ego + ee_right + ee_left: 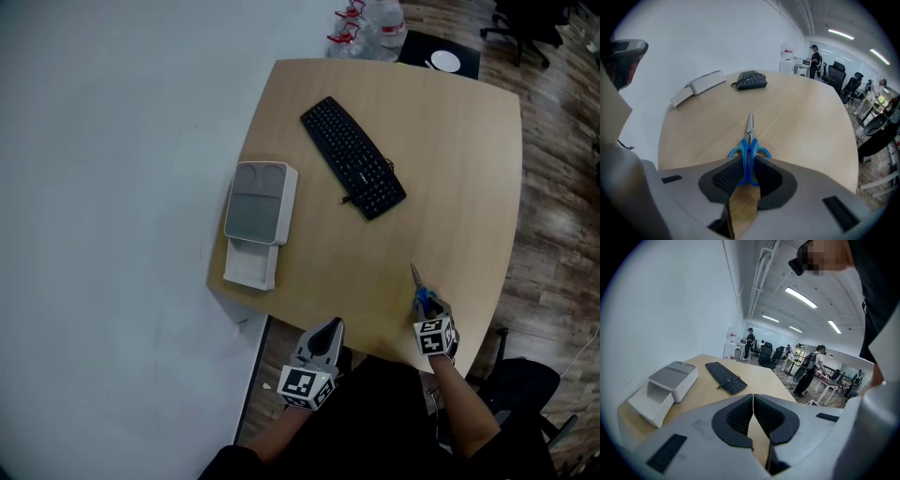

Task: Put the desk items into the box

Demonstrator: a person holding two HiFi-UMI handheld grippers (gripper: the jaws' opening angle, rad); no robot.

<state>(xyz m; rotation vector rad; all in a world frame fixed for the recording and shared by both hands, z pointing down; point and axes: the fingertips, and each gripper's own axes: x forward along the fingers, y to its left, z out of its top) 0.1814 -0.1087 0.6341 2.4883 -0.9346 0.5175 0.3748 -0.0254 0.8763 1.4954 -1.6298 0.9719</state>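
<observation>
Blue-handled scissors (418, 288) lie near the desk's front right edge with the blades pointing away from me. My right gripper (427, 309) is shut on their handles (749, 157), and the blades (750, 125) stick out ahead over the wood. My left gripper (328, 330) hovers at the front edge, left of the scissors, shut with nothing between its jaws (753, 405). A white box (260, 206) with a grey lid sits at the desk's left edge, its lower tray pulled out toward me. A black keyboard (352, 157) lies diagonally across the middle.
The wooden desk (459, 178) stands against a white wall on the left. Water bottles (367, 23) and a black mat with a white disc (442, 59) lie beyond the far edge. Office chairs and several people stand further off (808, 369).
</observation>
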